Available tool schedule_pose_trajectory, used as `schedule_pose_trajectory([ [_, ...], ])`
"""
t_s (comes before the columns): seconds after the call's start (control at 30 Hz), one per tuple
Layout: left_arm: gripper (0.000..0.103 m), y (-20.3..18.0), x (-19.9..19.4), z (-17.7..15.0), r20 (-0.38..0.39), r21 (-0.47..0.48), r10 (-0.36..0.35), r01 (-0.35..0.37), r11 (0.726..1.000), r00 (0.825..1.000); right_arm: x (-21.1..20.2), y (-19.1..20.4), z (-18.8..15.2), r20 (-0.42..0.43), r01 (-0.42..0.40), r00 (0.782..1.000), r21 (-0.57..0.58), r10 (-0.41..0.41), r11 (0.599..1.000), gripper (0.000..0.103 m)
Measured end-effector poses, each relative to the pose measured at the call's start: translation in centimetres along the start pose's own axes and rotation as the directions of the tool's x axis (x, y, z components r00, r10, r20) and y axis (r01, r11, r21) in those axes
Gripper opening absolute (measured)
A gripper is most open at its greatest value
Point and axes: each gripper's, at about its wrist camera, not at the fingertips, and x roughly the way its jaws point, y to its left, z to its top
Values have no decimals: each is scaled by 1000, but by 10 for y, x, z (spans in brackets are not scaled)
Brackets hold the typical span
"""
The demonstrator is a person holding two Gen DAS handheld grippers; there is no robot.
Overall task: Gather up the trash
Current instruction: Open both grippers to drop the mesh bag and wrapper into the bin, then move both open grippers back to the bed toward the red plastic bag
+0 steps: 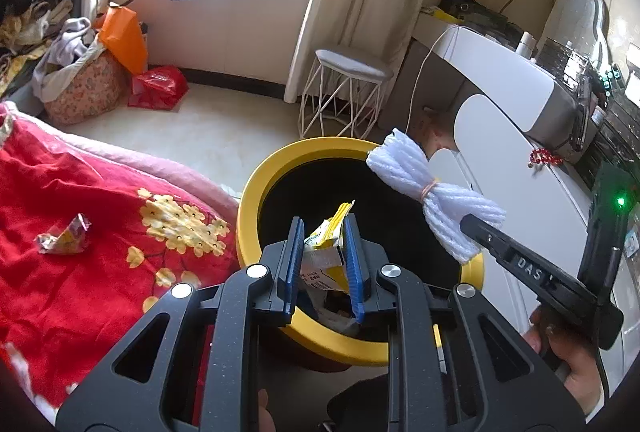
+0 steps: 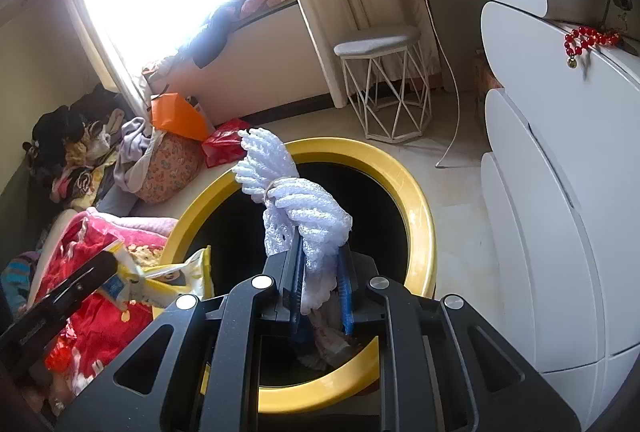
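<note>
A yellow-rimmed round trash bin [image 1: 256,192] with a dark inside stands on the floor; its rim also shows in the right wrist view [image 2: 416,192]. My left gripper [image 1: 322,232] is shut on a yellow and white snack wrapper [image 1: 326,248] and holds it over the bin's opening. My right gripper [image 2: 322,252] is shut on a bundle of white foam netting [image 2: 296,204] tied with a rubber band, also over the bin. The netting shows in the left wrist view [image 1: 424,188]. A crumpled wrapper [image 1: 64,236] lies on the red blanket [image 1: 80,292].
A white wire stool [image 1: 344,92] stands beyond the bin. A white dresser [image 2: 560,192] is close on the right, with red beads [image 2: 588,40] on it. A floral bag [image 1: 84,88], an orange bag [image 1: 124,40] and a red bag [image 1: 158,88] sit on the floor at the left.
</note>
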Motion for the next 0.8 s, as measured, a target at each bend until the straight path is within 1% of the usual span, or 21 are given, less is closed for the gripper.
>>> schedule_pose_trajectory([
  [0.03, 17, 1, 2, 0, -3, -7, -5, 5, 1000, 1000, 0, 0, 0, 0, 0, 1000, 3, 0, 1000, 29],
  [0.07, 21, 2, 3, 1, -7, -15, -9, 9, 1000, 1000, 0, 0, 0, 1, 0, 1000, 6, 0, 1000, 34],
  [0.1, 38, 5, 4, 2, -13, -31, -18, 18, 999, 1000, 0, 1, 0, 2, 1, 1000, 8, -1, 1000, 39],
  [0.13, 56, 6, 4, 2, -12, -41, -20, 19, 999, 1000, 0, 1, 0, 4, 2, 1000, 10, -2, 1000, 39],
  [0.17, 61, 9, 1, 3, -8, -52, -20, 19, 998, 1000, -1, 1, 0, 6, 4, 1000, 11, -4, 1000, 40],
  [0.2, 66, 11, -2, 3, -3, -60, -19, 18, 998, 1000, -2, 1, -1, 9, 5, 1000, 12, -5, 1000, 43],
  [0.23, 68, 12, -4, 4, 1, -63, -15, 15, 998, 1000, -3, 2, -1, 15, 7, 1000, 11, -7, 1000, 48],
  [0.27, 70, 14, -7, 4, 4, -68, -4, 4, 998, 1000, -4, 2, -1, 22, 10, 1000, 11, -10, 1000, 50],
  [0.3, 79, 15, -10, 4, 6, -71, 4, -4, 997, 1000, -4, 3, -1, 25, 12, 1000, 10, -12, 1000, 53],
  [0.33, 84, 17, -14, 4, 10, -74, 15, -14, 997, 1000, -5, 5, -1, 27, 15, 1000, 6, -15, 1000, 56],
  [0.37, 86, 18, -19, 5, 17, -77, 24, -23, 997, 1000, -6, 6, -2, 30, 18, 999, 2, -18, 1000, 58],
  [0.4, 90, 20, -24, 5, 24, -79, 34, -32, 996, 999, -6, 6, -2, 33, 21, 999, 0, -21, 1000, 62],
  [0.43, 92, 21, -29, 4, 32, -82, 45, -42, 996, 998, -7, 8, -2, 38, 26, 999, -5, -26, 1000, 65],
  [0.47, 92, 22, -33, 4, 38, -85, 55, -51, 995, 998, -8, 10, -3, 43, 29, 999, -11, -29, 1000, 67],
  [0.53, 92, 26, -44, 3, 55, -92, 77, -71, 993, 996, -10, 12, -3, 53, 34, 998, -20, -33, 999, 73],
  [0.63, 92, 28, -55, 1, 71, -103, 104, -97, 990, 992, -14, 17, -1, 65, 29, 998, -32, -27, 999, 78],
  [0.7, 92, 31, -62, 0, 74, -107, 131, -122, 987, 989, -16, 21, -1, 72, 24, 997, -43, -21, 999, 79],
  [0.8, 92, 35, -74, -4, 85, -115, 148, -138, 984, 985, -21, 31, -2, 81, 18, 997, -69, -12, 997, 80],
])
